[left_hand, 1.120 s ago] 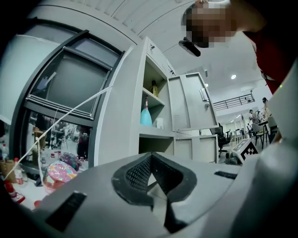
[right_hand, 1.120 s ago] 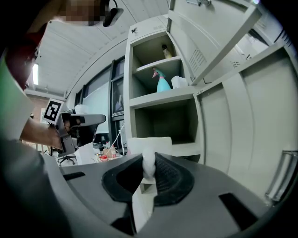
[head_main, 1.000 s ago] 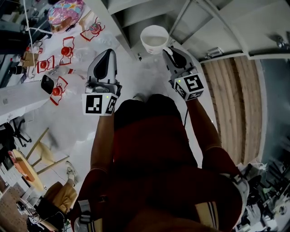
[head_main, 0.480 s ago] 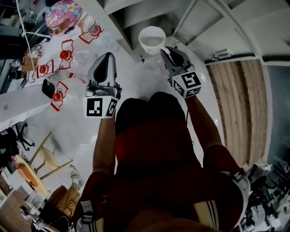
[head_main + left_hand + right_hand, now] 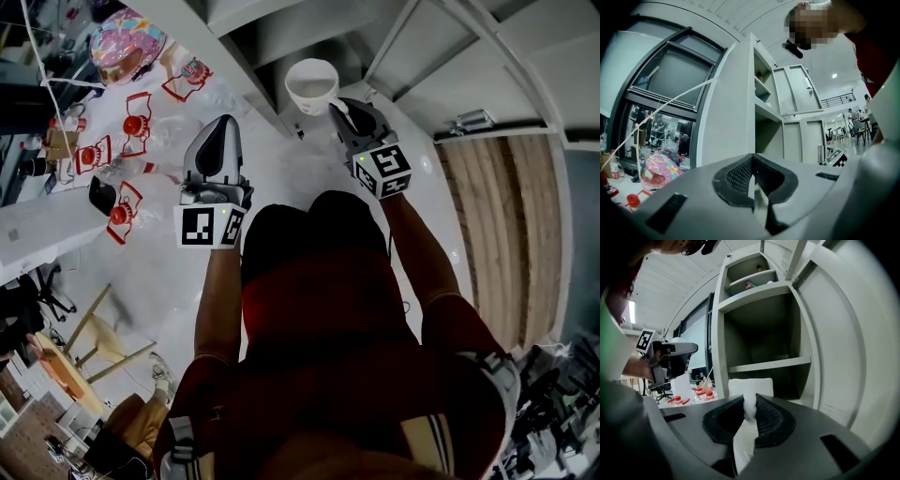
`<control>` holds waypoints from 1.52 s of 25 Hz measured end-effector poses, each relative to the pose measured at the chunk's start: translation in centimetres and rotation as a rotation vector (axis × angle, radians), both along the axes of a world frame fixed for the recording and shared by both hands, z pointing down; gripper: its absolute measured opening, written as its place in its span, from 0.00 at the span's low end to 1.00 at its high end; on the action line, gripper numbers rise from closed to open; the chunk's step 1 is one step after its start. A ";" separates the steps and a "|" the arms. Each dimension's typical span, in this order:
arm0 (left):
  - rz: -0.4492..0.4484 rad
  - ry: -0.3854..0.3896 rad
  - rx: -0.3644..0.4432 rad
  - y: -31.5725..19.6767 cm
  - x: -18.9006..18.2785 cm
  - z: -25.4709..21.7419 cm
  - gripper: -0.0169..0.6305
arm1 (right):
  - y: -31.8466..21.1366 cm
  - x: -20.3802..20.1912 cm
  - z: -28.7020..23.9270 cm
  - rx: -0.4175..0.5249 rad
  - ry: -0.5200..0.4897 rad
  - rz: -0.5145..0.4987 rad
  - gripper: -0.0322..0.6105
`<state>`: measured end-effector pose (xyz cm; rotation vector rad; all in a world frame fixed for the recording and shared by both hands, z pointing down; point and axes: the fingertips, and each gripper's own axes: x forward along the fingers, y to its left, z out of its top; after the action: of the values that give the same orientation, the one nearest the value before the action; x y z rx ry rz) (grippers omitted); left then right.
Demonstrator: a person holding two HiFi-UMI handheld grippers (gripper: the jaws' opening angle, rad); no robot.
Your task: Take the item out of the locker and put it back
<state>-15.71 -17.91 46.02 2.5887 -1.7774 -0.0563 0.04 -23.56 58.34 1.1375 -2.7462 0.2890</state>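
My right gripper (image 5: 339,105) pinches the rim of the white round cup (image 5: 313,84). The cup is at upper centre of the head view, just outside the open grey metal locker (image 5: 427,56). My left gripper (image 5: 218,127) is to the left, pressed together and empty.

support: white surface (image 5: 159,183) | on it: red-capped bottles (image 5: 136,125); pink patterned object (image 5: 127,42)
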 end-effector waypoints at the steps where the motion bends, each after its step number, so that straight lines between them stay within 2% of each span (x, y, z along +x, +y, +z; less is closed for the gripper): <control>1: 0.000 -0.002 0.000 -0.1 0.0 0.3 0.04 | -0.3 -0.1 0.5 -0.002 0.000 0.002 0.12; 14: -0.014 -0.021 0.003 -1.8 -0.8 2.8 0.04 | -3.1 -1.2 5.4 -0.006 0.020 -0.007 0.12; 28: -0.022 -0.026 0.001 -3.1 -1.5 4.7 0.04 | -5.0 -3.0 6.7 0.030 0.008 -0.037 0.12; 38: -0.020 -0.017 0.016 -4.2 -2.4 8.9 0.04 | -6.0 -4.1 8.8 0.069 -0.002 -0.044 0.12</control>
<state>-18.09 -22.13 54.96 2.5905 -1.8162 -0.0488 -4.03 -29.52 67.12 1.0920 -2.7990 0.1912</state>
